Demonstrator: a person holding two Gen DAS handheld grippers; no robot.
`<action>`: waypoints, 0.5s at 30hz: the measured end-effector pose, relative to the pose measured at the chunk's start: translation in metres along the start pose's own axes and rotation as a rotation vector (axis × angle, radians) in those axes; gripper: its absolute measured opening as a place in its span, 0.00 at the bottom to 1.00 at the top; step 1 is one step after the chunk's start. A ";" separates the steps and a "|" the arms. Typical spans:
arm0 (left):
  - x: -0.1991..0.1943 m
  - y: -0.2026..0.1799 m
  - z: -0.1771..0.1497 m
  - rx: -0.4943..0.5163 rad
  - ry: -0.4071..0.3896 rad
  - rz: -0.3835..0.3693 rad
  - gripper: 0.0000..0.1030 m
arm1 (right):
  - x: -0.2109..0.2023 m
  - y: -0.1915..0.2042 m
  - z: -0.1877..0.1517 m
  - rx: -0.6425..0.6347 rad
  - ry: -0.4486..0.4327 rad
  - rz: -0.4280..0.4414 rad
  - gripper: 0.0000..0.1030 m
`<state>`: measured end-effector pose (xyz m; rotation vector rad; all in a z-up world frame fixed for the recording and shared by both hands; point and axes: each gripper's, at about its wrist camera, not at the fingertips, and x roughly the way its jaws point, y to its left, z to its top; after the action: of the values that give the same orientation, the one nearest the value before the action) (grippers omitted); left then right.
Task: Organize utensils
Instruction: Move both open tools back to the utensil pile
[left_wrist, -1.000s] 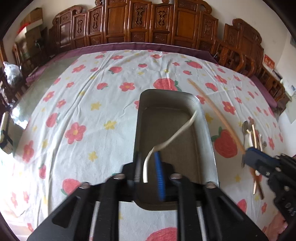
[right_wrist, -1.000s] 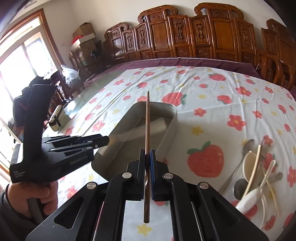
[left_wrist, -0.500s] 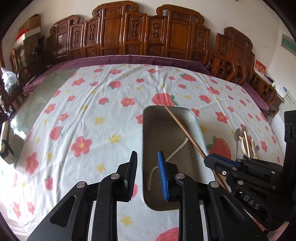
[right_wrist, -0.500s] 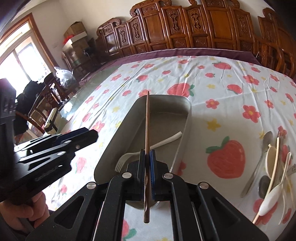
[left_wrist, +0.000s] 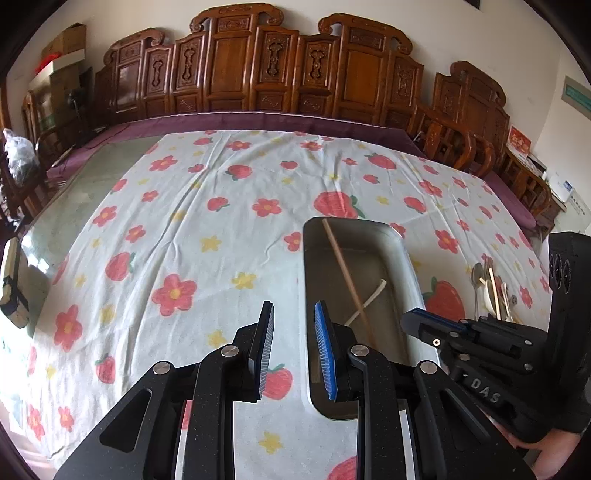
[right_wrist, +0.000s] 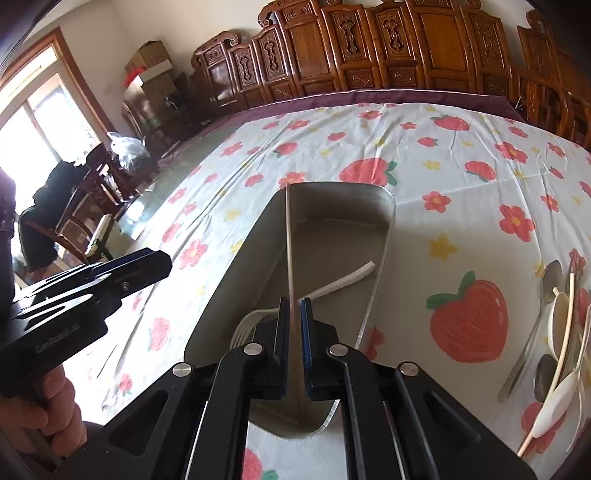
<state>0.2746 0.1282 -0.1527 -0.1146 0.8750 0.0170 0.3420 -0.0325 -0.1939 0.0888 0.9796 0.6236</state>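
A metal tray (left_wrist: 406, 258) (right_wrist: 240, 258) lies on the flowered tablecloth. A white plastic fork (left_wrist: 371, 295) (right_wrist: 340, 282) lies in it. A wooden chopstick (left_wrist: 345, 275) (right_wrist: 289, 243) lies lengthwise in the tray, passing between my right gripper's (right_wrist: 293, 314) fingers. The jaws stand slightly apart around it, so the gripper is open. My left gripper (left_wrist: 293, 332) is open and empty, over the tray's left rim. The right gripper also shows in the left wrist view (left_wrist: 436, 325).
A pile of loose spoons and chopsticks (right_wrist: 561, 332) (left_wrist: 493, 291) lies on the cloth right of the tray. Carved wooden chairs (left_wrist: 258, 74) line the far side of the table. A bare glass strip (left_wrist: 74, 192) runs along the table's left.
The left gripper let go of the white fork, opened and drew back left. The right gripper carried the chopstick over the tray, lowered it in, and its jaws parted slightly.
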 end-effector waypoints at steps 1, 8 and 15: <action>-0.001 -0.002 0.000 0.004 -0.001 -0.004 0.21 | -0.006 -0.003 -0.001 -0.001 -0.009 -0.002 0.08; -0.007 -0.029 -0.004 0.047 -0.020 -0.066 0.21 | -0.069 -0.037 -0.018 -0.046 -0.069 -0.094 0.08; -0.012 -0.074 -0.015 0.122 -0.035 -0.153 0.24 | -0.129 -0.107 -0.047 0.008 -0.081 -0.238 0.08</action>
<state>0.2602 0.0534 -0.1463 -0.0667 0.8288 -0.1763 0.3017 -0.1984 -0.1603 0.0039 0.8986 0.3944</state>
